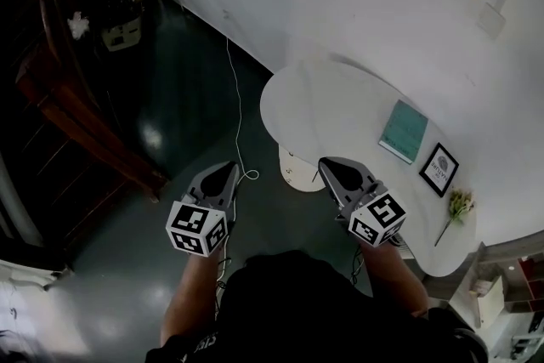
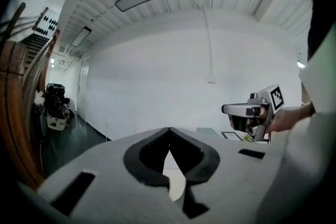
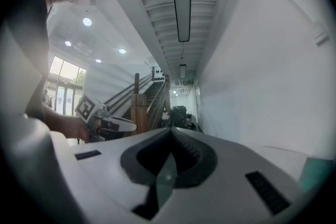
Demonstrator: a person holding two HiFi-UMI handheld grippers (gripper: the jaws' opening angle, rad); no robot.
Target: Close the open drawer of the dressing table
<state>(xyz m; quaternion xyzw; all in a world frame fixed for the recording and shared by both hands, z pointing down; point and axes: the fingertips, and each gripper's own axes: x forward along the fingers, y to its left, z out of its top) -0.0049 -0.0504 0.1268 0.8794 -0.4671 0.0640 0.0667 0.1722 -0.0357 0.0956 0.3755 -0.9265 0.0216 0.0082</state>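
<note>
Left gripper (image 1: 228,170) and right gripper (image 1: 330,166) are hovering empty, claws pressed together. The drawer (image 1: 297,171) is seemingly poking out beneath the dressing table (image 1: 340,110); it's probably light and rigid, so I'd be pushing its front.

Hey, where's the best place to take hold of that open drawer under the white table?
Its curved front edge, the only part of the drawer showing from under the tabletop. Come from the floor side, straight at that front; the right gripper hangs nearest, jaws shut.
</note>
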